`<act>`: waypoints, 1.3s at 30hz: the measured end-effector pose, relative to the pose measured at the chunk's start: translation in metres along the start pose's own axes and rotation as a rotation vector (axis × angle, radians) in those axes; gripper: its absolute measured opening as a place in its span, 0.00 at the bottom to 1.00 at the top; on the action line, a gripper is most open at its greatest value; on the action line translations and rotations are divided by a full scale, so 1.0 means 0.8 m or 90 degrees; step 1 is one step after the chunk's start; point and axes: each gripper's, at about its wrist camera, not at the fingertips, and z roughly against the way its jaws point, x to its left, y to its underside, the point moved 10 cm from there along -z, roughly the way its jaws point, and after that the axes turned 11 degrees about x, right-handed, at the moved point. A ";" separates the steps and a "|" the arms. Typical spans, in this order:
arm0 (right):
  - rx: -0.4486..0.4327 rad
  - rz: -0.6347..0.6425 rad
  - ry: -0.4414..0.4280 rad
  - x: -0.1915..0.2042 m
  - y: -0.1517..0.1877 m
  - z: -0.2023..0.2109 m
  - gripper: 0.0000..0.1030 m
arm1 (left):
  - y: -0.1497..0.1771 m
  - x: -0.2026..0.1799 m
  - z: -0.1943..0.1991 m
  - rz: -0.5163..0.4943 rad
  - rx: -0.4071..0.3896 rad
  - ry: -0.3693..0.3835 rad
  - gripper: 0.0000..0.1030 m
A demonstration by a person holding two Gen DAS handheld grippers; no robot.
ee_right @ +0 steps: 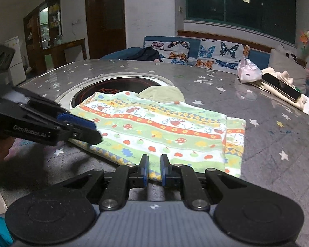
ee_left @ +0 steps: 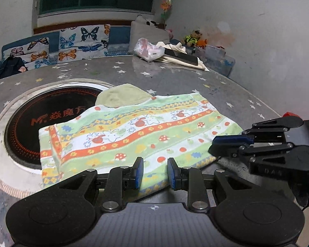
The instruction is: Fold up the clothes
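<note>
A folded child's garment [ee_left: 134, 135] with green, orange and white mushroom-and-rabbit stripes lies flat on the grey star-print table [ee_left: 175, 76]; it also shows in the right wrist view [ee_right: 164, 129]. My left gripper [ee_left: 155, 173] is open, its blue pads straddling the garment's near edge. My right gripper [ee_right: 154, 169] is open by a narrow gap at the garment's near edge. Each gripper shows in the other's view: the right gripper [ee_left: 214, 144] at the garment's right corner, the left gripper [ee_right: 92, 129] at its left corner.
A plain green cloth [ee_left: 123, 96] lies behind the garment, partly over a round black cooktop [ee_left: 49, 119] set in the table. A plastic bag [ee_left: 148, 49], a phone [ee_left: 181, 57] and a cream cloth sit at the far edge. A butterfly-print sofa [ee_left: 72, 43] stands behind.
</note>
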 end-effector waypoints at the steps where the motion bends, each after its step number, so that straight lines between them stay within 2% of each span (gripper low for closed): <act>1: -0.001 -0.005 0.003 -0.003 0.000 0.001 0.10 | 0.001 0.002 0.002 0.006 -0.003 0.002 0.27; 12: 0.025 -0.064 0.018 -0.035 0.017 0.007 0.13 | 0.017 0.036 0.025 0.093 -0.020 0.017 0.27; 19: -0.015 -0.075 0.004 -0.041 -0.013 0.016 0.15 | 0.011 0.054 0.034 0.119 -0.027 0.000 0.31; 22: -0.007 -0.085 -0.001 -0.046 -0.019 0.000 0.16 | 0.020 0.068 0.028 0.140 -0.013 -0.010 0.31; 27: 0.006 -0.115 0.005 -0.067 -0.005 -0.016 0.13 | 0.028 0.079 0.033 0.157 -0.012 0.004 0.31; 33: 0.000 -0.104 0.014 -0.070 -0.022 -0.011 0.15 | 0.007 0.080 0.034 0.152 -0.016 -0.001 0.34; 37: 0.005 -0.103 -0.001 -0.069 -0.033 -0.027 0.15 | -0.008 0.089 0.025 0.154 -0.018 -0.016 0.35; 39: 0.019 -0.100 0.006 -0.072 -0.029 -0.039 0.15 | -0.005 0.100 0.015 0.159 0.001 -0.034 0.34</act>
